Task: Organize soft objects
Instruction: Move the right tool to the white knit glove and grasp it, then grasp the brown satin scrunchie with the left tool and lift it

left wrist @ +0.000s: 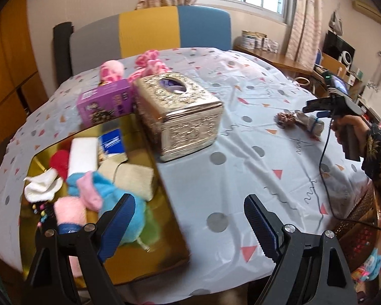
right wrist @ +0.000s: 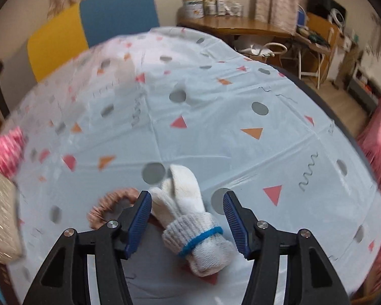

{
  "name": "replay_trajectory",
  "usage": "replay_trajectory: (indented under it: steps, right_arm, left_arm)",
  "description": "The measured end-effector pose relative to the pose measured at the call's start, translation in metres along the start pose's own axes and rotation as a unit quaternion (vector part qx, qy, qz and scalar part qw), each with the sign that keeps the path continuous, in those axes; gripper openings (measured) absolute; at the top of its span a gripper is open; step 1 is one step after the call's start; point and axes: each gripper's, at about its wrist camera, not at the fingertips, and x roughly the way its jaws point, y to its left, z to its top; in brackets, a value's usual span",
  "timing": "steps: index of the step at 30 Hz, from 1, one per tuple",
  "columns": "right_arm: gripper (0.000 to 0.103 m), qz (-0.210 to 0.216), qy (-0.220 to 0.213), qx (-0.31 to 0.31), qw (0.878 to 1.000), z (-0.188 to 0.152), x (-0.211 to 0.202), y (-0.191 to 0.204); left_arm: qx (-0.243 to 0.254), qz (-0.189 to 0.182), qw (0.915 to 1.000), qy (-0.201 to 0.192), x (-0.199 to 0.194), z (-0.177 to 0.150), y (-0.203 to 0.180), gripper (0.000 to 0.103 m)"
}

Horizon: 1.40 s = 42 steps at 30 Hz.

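Right wrist view: rolled white gloves (right wrist: 193,218) lie between the spread right hand-held gripper (right wrist: 186,222) fingers.

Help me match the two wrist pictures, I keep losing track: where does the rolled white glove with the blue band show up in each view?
Left wrist: the rolled white glove lies far right on the tablecloth, just under the right tongs.
Right wrist: the glove sits bottom centre, between the open fingers, untouched.
Shared landmark: the brownish scrunchie just left of it.
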Motion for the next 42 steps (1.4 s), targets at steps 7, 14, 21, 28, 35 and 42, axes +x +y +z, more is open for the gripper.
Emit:
replay_trajectory:
  steps: [7,14,21,28,35,42]
  right_arm:
    - [0.059,-0.045,0.051,-0.053,0.996,-0.006,0.027,0.008]
    - [0.047,-0.043,0.068,-0.049,0.996,-0.013,0.030,0.007]
    - [0.047,-0.036,0.073,-0.035,0.996,-0.012,0.032,0.003]
    - [0.050,-0.023,0.087,-0.012,0.996,-0.011,0.038,-0.006]
    - [0.050,-0.021,0.095,0.014,0.995,-0.012,0.038,-0.013]
    - [0.049,-0.026,0.100,0.034,0.994,-0.010,0.040,-0.018]
  left_arm:
    - [0.034,-0.013,0.9993,0.000,0.012,0.018,-0.020,0.088]
    - [0.019,-0.054,0.9980,0.029,0.037,0.031,-0.040,0.089]
    - [0.007,-0.116,0.9913,0.062,0.070,0.044,-0.066,0.100]
    - [-0.006,-0.187,0.9751,0.119,0.109,0.056,-0.093,0.103]
    - [0.048,-0.153,0.9825,0.095,0.136,0.081,-0.132,0.103]
    - [0.098,-0.130,0.9842,0.071,0.171,0.113,-0.169,0.103]
